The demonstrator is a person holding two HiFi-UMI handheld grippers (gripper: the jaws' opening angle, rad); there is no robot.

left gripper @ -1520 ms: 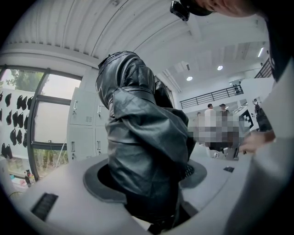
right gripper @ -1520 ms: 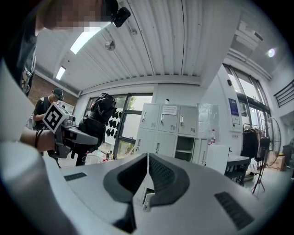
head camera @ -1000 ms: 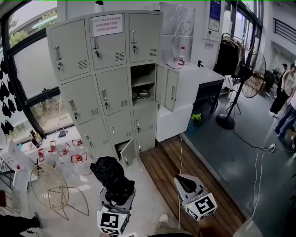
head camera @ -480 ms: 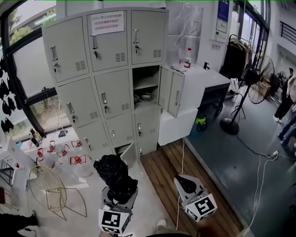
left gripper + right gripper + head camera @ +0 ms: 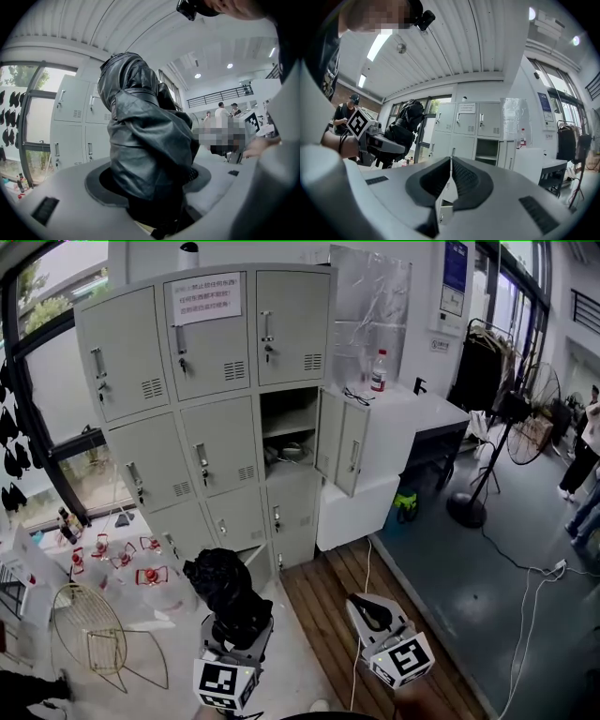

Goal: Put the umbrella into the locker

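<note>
The folded black umbrella [image 5: 223,592] stands upright in my left gripper [image 5: 234,632], low in the head view. In the left gripper view the umbrella [image 5: 145,140] fills the middle, and the left gripper [image 5: 152,187] is shut on its lower part. My right gripper [image 5: 368,613] is beside it to the right, shut and holding nothing; in its own view the right gripper [image 5: 451,165] has its pads touching. The grey locker [image 5: 216,399] stands ahead, apart from both grippers. One middle compartment [image 5: 289,432] is open, its door [image 5: 337,442] swung out to the right.
A white cabinet [image 5: 412,413] with a bottle [image 5: 378,371] adjoins the locker's right side. A wire chair [image 5: 89,634] and small red items [image 5: 150,573] lie on the floor at left. Wooden decking [image 5: 323,601], a cable [image 5: 525,573] and a standing fan [image 5: 520,418] are to the right.
The locker has grown larger and shifted slightly left in the head view as both grippers travel toward it. The umbrella stays held in the left gripper; the right one stays shut.
</note>
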